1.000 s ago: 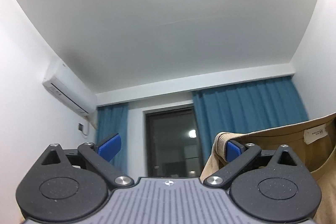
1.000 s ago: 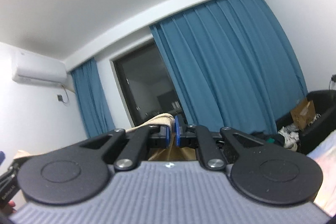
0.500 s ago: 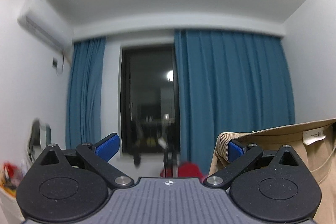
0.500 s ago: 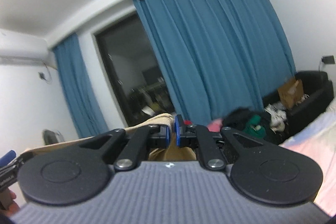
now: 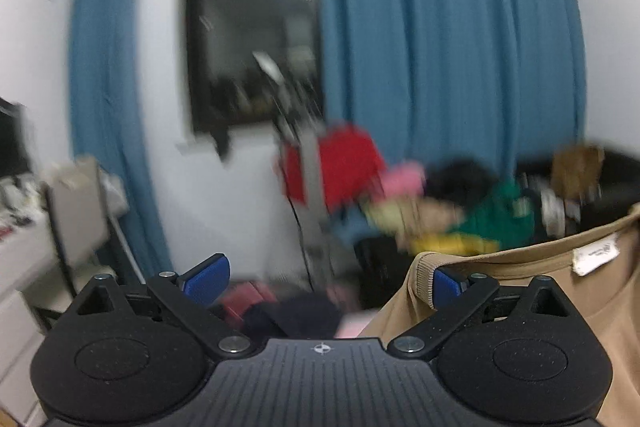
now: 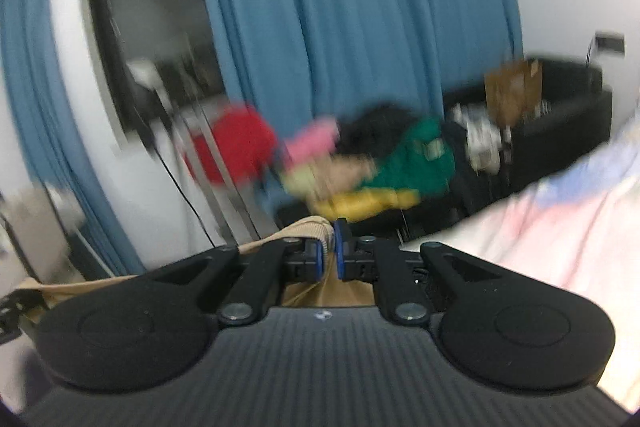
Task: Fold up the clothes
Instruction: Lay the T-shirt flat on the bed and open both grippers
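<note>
A tan shirt with a ribbed collar and a white neck label hangs at the lower right of the left wrist view. Its collar is hooked over the right finger of my left gripper, whose blue-padded fingers stand wide apart. In the right wrist view, my right gripper is shut on a ribbed edge of the same tan shirt, and the cloth stretches away to the lower left. Both views are blurred by motion.
A heap of coloured clothes lies ahead below blue curtains and a dark window. A black sofa holds a cardboard box. Pale pink bedding is at the right, and a chair at the left.
Both grippers have tilted down from the ceiling toward the room, bringing the clothes heap and bedding into view. The hold on the tan shirt looks unchanged.
</note>
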The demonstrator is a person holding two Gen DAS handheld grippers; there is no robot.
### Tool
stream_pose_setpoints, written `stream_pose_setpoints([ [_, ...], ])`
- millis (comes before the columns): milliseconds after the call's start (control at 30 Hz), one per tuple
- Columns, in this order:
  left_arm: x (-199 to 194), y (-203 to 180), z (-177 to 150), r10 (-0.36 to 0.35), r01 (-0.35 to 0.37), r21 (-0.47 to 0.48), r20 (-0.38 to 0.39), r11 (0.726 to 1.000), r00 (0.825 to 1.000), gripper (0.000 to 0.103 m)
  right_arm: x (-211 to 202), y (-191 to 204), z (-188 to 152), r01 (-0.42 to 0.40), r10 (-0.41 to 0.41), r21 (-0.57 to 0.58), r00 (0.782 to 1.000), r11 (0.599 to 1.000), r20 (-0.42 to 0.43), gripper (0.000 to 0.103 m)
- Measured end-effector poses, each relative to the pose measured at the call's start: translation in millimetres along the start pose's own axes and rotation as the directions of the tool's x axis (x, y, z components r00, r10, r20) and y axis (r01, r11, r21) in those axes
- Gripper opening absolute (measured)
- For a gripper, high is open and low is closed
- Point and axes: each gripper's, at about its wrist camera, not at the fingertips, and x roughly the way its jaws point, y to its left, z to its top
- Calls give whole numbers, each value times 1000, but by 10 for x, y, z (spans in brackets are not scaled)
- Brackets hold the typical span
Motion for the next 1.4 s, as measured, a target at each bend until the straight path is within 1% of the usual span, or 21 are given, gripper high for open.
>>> stream_pose_setpoints([
  [67, 510, -133, -405, -59, 66, 63, -105, 996, 993, 97, 572, -73, -312, 31, -39, -62, 991, 998, -127, 10],
  [100, 735, -203, -599, -84, 102, 102, -166, 989, 982, 97, 820, -107, -475, 38, -58, -102, 978, 994, -199, 11],
  [167, 1201, -215, -844, -104, 156, 182, -268, 971, 958, 96, 1311, -174, -800, 42, -102, -182, 936, 982, -336, 11],
  [267, 1563, -196, -995, -165, 251, 184, -389, 950, 907, 96, 1623, -184, -1052, -4, -116, -247, 875, 969, -470, 16],
  [333, 1805, -184, -1095, -201, 314, 178, -466, 933, 862, 99, 1729, -116, -1123, -96, -84, -303, 845, 948, -528, 43],
  [367, 1926, -178, -1146, -218, 344, 173, -503, 923, 837, 99, 1758, -74, -1155, -150, -64, -333, 830, 931, -554, 70],
  [400, 2045, -169, -1190, -233, 373, 166, -537, 913, 811, 99, 1761, -42, -1142, -175, -47, -333, 824, 927, -565, 88],
  [433, 2115, -101, -1099, -247, 370, 140, -529, 918, 812, 100, 1764, -11, -1130, -199, -31, -332, 817, 922, -576, 86],
  [500, 2131, 10, -1008, -310, 387, 52, -507, 921, 804, 102, 1767, 18, -1082, -235, 11, -304, 807, 923, -591, 86],
  [533, 1955, 32, -1018, -308, 374, 41, -488, 927, 817, 102, 1725, 21, -1052, -223, 26, -280, 822, 934, -569, 86],
  [633, 1429, 101, -1048, -299, 334, 7, -429, 942, 853, 103, 1594, -22, -952, -155, 14, -256, 877, 954, -480, 86],
  [700, 1078, 147, -1068, -291, 308, -18, -389, 951, 874, 103, 1345, -11, -955, -123, 13, -247, 913, 961, -407, 86],
  [767, 728, 192, -1088, -280, 283, -43, -348, 958, 895, 103, 1086, -5, -935, -116, 31, -229, 938, 966, -344, 86],
  [900, 26, 284, -1128, -253, 235, -98, -267, 967, 930, 103, 288, 59, -1084, -97, 45, -215, 971, 972, -235, 86],
  [967, -325, 329, -1149, -237, 213, -126, -226, 969, 945, 103, -238, 70, -1241, -100, 61, -209, 981, 973, -185, 86],
  [1067, -853, 397, -1183, -208, 180, -169, -166, 969, 964, 103, -1017, 61, -1479, -124, 98, -199, 986, 972, -134, 86],
  [1167, -1608, 412, -1566, -129, 111, -106, -176, 988, 976, 102, -1572, 10, -1652, -86, 70, -208, 994, 974, -80, 86],
  [1200, -1905, 449, -1662, -114, 97, -103, -175, 990, 978, 102, -1724, -16, -1697, -79, 67, -197, 996, 977, -65, 86],
  [1300, -2481, 578, -1946, -88, 64, -139, -175, 988, 981, 102, -2180, -128, -1834, -94, 92, -126, 996, 988, -22, 86],
  [1367, -2761, 698, -2105, -75, 42, -199, -161, 979, 984, 102, -2443, -195, -1928, -117, 117, -92, 993, 989, -9, 86],
  [1400, -2829, 760, -2150, -62, 19, -235, -179, 972, 982, 102, -2540, -225, -1964, -134, 134, -84, 991, 987, -6, 86],
])
